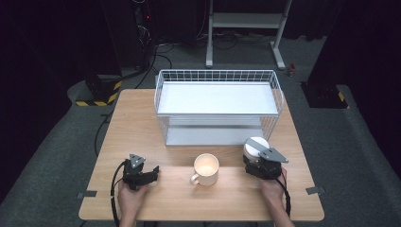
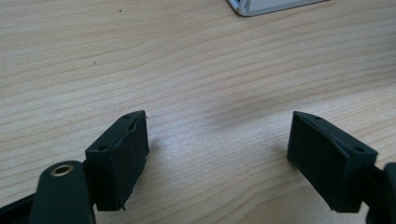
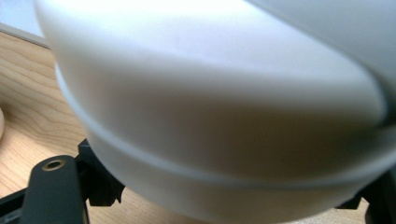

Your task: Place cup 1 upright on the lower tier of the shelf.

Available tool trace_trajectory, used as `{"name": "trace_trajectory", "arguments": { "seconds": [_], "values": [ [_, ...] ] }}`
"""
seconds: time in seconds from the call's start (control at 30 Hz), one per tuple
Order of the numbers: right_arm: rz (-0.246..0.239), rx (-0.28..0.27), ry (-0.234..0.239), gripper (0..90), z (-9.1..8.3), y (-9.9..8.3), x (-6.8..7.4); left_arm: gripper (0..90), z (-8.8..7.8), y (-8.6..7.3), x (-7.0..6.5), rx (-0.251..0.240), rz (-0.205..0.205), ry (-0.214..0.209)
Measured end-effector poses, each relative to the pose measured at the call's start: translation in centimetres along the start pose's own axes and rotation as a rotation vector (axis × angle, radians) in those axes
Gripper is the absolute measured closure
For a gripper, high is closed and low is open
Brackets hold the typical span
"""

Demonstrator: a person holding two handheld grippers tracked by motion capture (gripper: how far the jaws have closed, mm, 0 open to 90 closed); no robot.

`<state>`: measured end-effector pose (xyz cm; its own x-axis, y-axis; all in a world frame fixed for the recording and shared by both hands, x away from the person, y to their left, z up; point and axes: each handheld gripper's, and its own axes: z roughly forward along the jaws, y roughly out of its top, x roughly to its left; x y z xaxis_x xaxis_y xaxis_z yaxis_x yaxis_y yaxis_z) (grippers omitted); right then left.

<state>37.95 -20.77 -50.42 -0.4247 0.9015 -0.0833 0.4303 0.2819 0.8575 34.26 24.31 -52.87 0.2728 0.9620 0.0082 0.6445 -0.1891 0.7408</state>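
High view: wire basket point(image 1: 279, 97) at 12 o'clock on the table point(image 1: 142, 118), a white shelf inside it. Cream mug point(image 1: 206, 169) at centre, nothing visible inside. Left gripper point(image 1: 152, 173) at 8 o'clock. Right gripper point(image 1: 257, 158) at 4 o'clock, with a white round container point(image 1: 255, 144) at its tip.

Left gripper view: jaws wide apart, holding nothing, bare wood between.

Right gripper view: white round container point(image 3: 224, 116) sits between the jaws, both hugging its sides; contents not visible.
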Motion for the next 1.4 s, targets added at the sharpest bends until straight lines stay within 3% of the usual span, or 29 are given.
{"name": "trace_trajectory", "arguments": {
  "seconds": [0.37, 0.53, 0.67, 0.87, 1.0, 1.4],
  "values": [
    [0.007, -0.008, 0.034, 18.7, 1.1, 2.6, 0.0, 20.6, 0.0, 0.0, 0.0, 0.001, -0.001, -0.001],
    [0.027, 0.006, 0.035, 18.7, 2.6, 3.7, -0.2, 20.6, 0.0, 0.0, 0.0, 0.004, 0.004, -0.001],
    [0.045, 0.009, 0.037, 18.7, 3.4, 4.1, -0.2, 20.6, 0.0, 0.0, 0.0, 0.004, 0.005, 0.000],
    [0.033, 0.011, 0.025, 18.7, 4.5, 4.6, -0.1, 20.6, 0.0, 0.0, 0.0, 0.004, 0.005, 0.000],
    [0.057, 0.013, 0.019, 18.7, 5.7, 4.7, -0.4, 20.6, 0.0, 0.0, 0.0, 0.004, 0.004, -0.001],
    [0.078, -0.007, -0.006, 18.6, 6.9, 5.0, -1.0, 20.7, 0.0, 0.0, 0.0, 0.005, 0.003, -0.001]
  ]
}}
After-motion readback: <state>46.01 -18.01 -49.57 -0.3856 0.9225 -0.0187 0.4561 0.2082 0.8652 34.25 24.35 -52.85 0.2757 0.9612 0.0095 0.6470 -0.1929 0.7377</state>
